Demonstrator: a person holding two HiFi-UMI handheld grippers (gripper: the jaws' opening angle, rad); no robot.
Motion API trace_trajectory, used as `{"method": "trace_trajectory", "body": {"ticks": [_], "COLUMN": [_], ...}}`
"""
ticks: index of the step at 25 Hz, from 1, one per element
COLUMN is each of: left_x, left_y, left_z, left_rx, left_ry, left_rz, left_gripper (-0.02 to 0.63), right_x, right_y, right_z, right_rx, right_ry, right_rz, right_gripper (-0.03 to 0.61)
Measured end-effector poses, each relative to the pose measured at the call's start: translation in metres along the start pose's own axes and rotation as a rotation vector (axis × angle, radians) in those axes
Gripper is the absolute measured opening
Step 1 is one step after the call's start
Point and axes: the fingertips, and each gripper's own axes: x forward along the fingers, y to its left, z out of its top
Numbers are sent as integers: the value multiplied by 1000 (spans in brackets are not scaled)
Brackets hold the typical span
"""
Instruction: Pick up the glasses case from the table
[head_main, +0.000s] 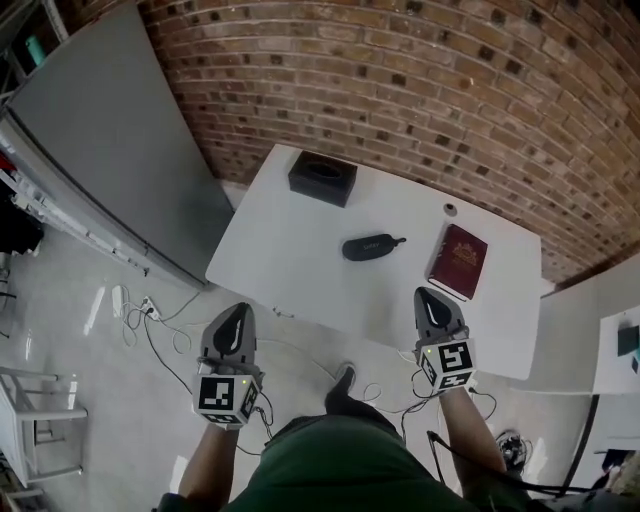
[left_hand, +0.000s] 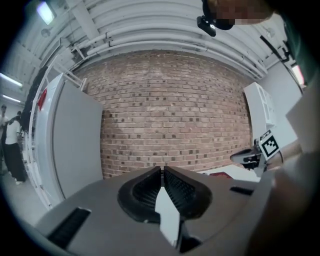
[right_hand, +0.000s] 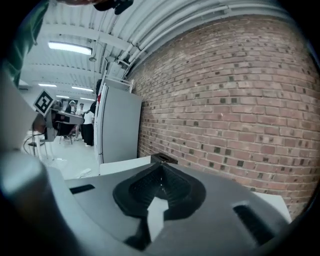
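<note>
With jaws together and empty, the right gripper (head_main: 427, 300) and left gripper (head_main: 238, 318) sit nearer the person than the red book (head_main: 459, 260), beside which lies the dark glasses case (head_main: 370, 246), probably light, stiff and smooth, best pinched across its narrow middle.

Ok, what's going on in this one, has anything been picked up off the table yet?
A person stands at a white rectangular table holding a gripper in each hand. The left gripper and right gripper are both shut and empty, by the table's near edge. The dark oval glasses case lies untouched mid-table, between a black square box and a dark red book. Nothing has been picked up yet.
</note>
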Motion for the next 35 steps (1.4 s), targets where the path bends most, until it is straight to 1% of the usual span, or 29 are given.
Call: {"method": "trace_trajectory", "body": {"ticks": [2, 4, 7, 9, 14, 18, 21, 24, 25, 28, 30, 32, 35], "left_x": [16, 31, 47, 56, 84, 112, 131, 141, 143, 143, 142, 141, 137], "left_y": [-6, -9, -9, -6, 5, 14, 18, 30, 33, 37, 47, 58, 70], "left_z": [-1, -6, -11, -16, -33, -42, -48, -49, -50, -59, -65, -70, -77], "left_rx": [13, 15, 18, 29, 29, 47, 50, 60, 57, 30, 34, 35, 26], "left_ry": [30, 31, 46, 59, 117, 134, 156, 125, 127, 176, 171, 166, 181], "left_rz": [2, 5, 17, 23, 11, -23, -61, -63, -66, -79, -65, -48, -31], "left_gripper": [18, 18, 18, 18, 18, 18, 18, 18, 18, 18, 18, 18, 18], "right_x": [24, 45, 70, 85, 118, 137, 152, 167, 171, 186, 196, 206, 218], "right_y": [-5, -10, -18, -22, -32, -31, -27, -18, -16, -9, -5, -4, -2], "right_z": [-12, -25, -40, -48, -60, -62, -73, -86, -92, -108, -119, -134, -157], "right_rx": [1, -18, -64, -77, -117, -167, -244, -349, -386, -490, -551, -603, -661], "right_ry": [50, 92, 138, 164, 215, 240, 292, 368, 389, 433, 465, 515, 594], "right_rz": [64, 108, 144, 165, 171, 171, 191, 235, 253, 301, 326, 351, 390], "right_gripper": [2, 2, 15, 20, 25, 34, 53, 84, 95, 115, 128, 155, 219]}}
